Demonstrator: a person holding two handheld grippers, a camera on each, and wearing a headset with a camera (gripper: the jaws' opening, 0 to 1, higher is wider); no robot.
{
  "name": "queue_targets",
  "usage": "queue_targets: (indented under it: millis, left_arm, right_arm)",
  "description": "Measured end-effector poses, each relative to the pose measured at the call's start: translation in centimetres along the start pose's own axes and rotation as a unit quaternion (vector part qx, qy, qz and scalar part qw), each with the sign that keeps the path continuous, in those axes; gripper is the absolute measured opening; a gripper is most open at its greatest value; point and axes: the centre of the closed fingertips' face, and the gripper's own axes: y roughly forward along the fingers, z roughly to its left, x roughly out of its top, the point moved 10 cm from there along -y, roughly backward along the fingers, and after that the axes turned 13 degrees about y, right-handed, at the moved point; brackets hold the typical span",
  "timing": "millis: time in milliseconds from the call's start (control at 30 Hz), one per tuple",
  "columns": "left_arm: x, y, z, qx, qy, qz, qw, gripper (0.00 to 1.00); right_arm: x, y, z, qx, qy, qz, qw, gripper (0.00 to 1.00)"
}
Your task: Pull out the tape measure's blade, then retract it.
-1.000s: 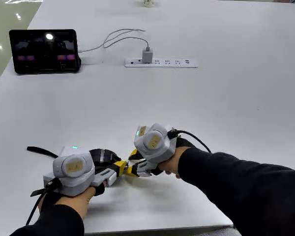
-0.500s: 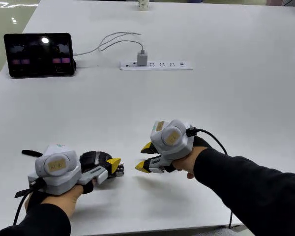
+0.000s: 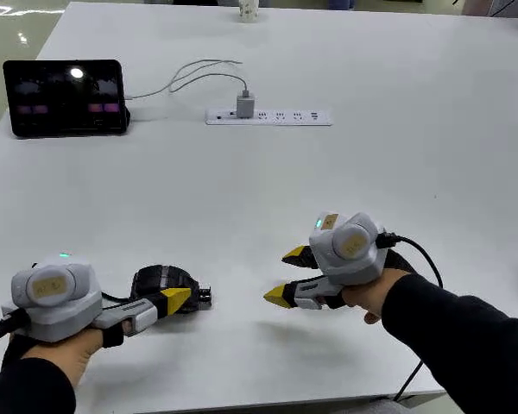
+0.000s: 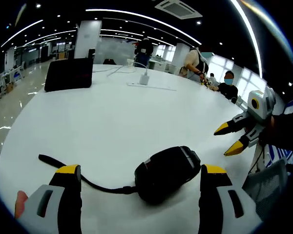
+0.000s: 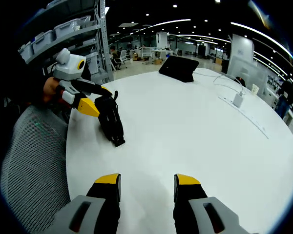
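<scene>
A glossy floor (image 3: pixel 7 39) shows past the left edge of the white table (image 3: pixel 242 190), and near that edge a dark tablet (image 3: pixel 66 97) stands propped. A pale cable (image 3: pixel 186 76) loops from it rightward to a charger (image 3: pixel 244 105) plugged into the left end of a white power strip (image 3: pixel 269 116). A cup (image 3: pixel 249 9) sits at the far edge. In the near row, the left gripper (image 4: pixel 140 171) lies low at the table's front left corner with its jaws spread wide. The black tape measure (image 3: pixel 164 285) rests on the table between them, a gap showing on each side in the left gripper view. Its blade is wound in, only the end hook (image 3: pixel 205 297) poking out toward the right, and its wrist strap (image 4: pixel 63 165) trails on the surface. Bare table separates it from the right gripper (image 3: pixel 285 276), held just above the surface, jaws parted and holding nothing. The front edge runs close under both hands. From the grippers back to the power strip, and across the whole right half, the tabletop is open. The right gripper view shows shelving with bins (image 5: pixel 63 29) and a mesh chair (image 5: pixel 34 161) off the left corner. The left gripper view shows people (image 4: pixel 195 63) beyond the far side under ceiling light strips.
</scene>
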Motion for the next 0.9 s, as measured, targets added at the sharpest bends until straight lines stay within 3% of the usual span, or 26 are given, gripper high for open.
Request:
queue_targets:
  millis: [267, 467, 667, 900]
  left_arm:
    - [0.2, -1.3, 1.3, -0.035, 0.040, 0.010, 0.9985, 0.99]
    - [0.3, -2.5, 2.1, -0.069, 0.103, 0.021, 0.9921, 0.99]
    - [0.4, -3.7, 3.2, -0.084, 0.099, 0.027, 0.9911, 0.99]
    - [0.3, -5.0, 4.2, -0.098, 0.107, 0.023, 0.9891, 0.99]
  right_arm:
    - [-1.5, -2.3, -0.7, -0.020, 0.025, -0.014, 0.9994, 0.49]
    - [-3.2, -4.0, -1.3, -0.037, 0.046, -0.028, 0.9979, 0.53]
    - [-4.5, -5.4, -1.7, -0.054, 0.050, -0.029, 0.9968, 0.59]
    - [-5.6, -7.2, -2.0, -0.051, 0.062, -0.030, 0.9963, 0.65]
